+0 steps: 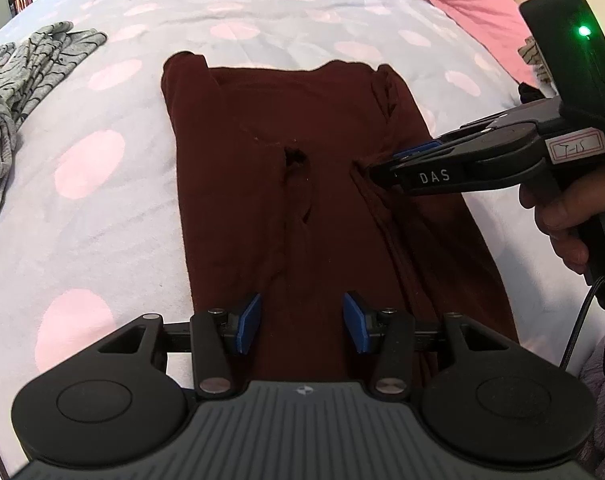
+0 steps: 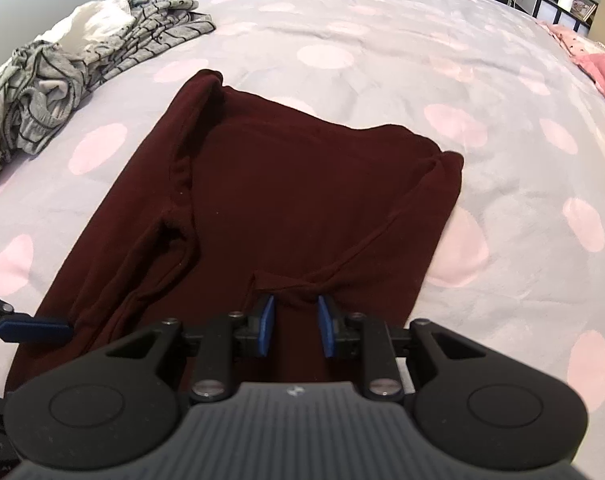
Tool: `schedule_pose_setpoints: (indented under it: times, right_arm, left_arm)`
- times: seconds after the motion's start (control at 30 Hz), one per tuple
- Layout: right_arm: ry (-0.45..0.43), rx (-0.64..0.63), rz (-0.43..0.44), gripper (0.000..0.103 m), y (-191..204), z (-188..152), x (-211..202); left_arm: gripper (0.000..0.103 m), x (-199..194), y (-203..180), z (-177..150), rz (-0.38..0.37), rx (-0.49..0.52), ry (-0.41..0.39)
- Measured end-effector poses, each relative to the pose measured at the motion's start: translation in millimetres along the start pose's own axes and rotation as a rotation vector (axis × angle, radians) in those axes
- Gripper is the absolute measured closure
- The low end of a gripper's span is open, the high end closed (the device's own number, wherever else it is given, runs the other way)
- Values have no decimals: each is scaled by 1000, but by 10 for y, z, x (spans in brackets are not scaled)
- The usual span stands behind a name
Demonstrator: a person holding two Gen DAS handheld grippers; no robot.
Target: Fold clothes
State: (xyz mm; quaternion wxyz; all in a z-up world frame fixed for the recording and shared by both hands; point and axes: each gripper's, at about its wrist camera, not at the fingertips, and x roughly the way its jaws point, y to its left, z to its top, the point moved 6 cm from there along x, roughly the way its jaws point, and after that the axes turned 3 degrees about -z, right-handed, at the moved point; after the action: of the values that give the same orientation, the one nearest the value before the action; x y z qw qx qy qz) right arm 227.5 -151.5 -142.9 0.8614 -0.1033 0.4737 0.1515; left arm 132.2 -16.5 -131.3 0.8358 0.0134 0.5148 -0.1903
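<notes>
- Garment point(image 1: 322, 184): dark maroon, lying flat on the bedspread point(image 1: 114, 208), already folded into a long narrow strip with both side portions turned inward. In the left wrist view it runs from 12 o'clock down to 6 o'clock through the centre of frame.
- Garment surface: a small gap or pucker shows near its centre, with ridges of gathered cloth running lengthways from it.
- Bedspread: pale lilac with large pink dots, covering the whole work surface.
- Left gripper point(image 1: 302, 328): poised above the near end of the maroon strip, at 6 o'clock in its own view. Jaws stand apart; cloth shows below the gap, and the blue pads point(image 1: 248, 326) press on nothing.
- Right gripper point(image 1: 372, 170): enters the left wrist view from 3 o'clock, tips meeting a fold of cloth at the strip's right portion. In its own view point(image 2: 294, 328) the jaws stand narrowly apart with a bunched ridge of maroon fabric just ahead of the pads; whether the pads actually pinch it cannot be told.
- Hand point(image 1: 570, 216): wrapped round the right gripper's handle, at 3 o'clock in the left wrist view.
- Grey striped clothing point(image 2: 82, 76): heaped loosely, well apart from the garment, at 10 o'clock in the right wrist view.
- Pink bedding point(image 1: 474, 4): at 1 o'clock in the left wrist view, along the far edge.
</notes>
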Motion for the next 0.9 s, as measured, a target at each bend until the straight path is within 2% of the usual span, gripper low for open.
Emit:
schedule_pose_setpoints:
  times: [0.13, 0.23, 0.5, 0.63, 0.73, 0.83, 0.9]
  right_arm:
    - [-34, -16, 4, 75, 106, 78, -146]
    - [-36, -26, 49, 74, 231, 53, -227]
    - [-2, -87, 95, 74, 512, -366, -368]
    - [-1, -102, 115, 74, 627, -571, -499]
    - [-19, -107, 137, 74, 710, -651, -615]
    - [-48, -106, 169, 74, 785, -692, -710]
    - [-57, -104, 187, 74, 832, -690, -739]
  left_arm:
    - [59, -75, -19, -37, 25, 33, -12]
    - [59, -135, -23, -88, 35, 54, -16]
    - [60, -378, -54, -269, 17, 81, -30]
    - [80, -376, -88, -403, 23, 98, -28]
    - [99, -383, -87, -454, 23, 96, -41]
    - [103, -483, -121, -469, -38, 90, -71]
    - [103, -527, -213, -495, -42, 151, -83]
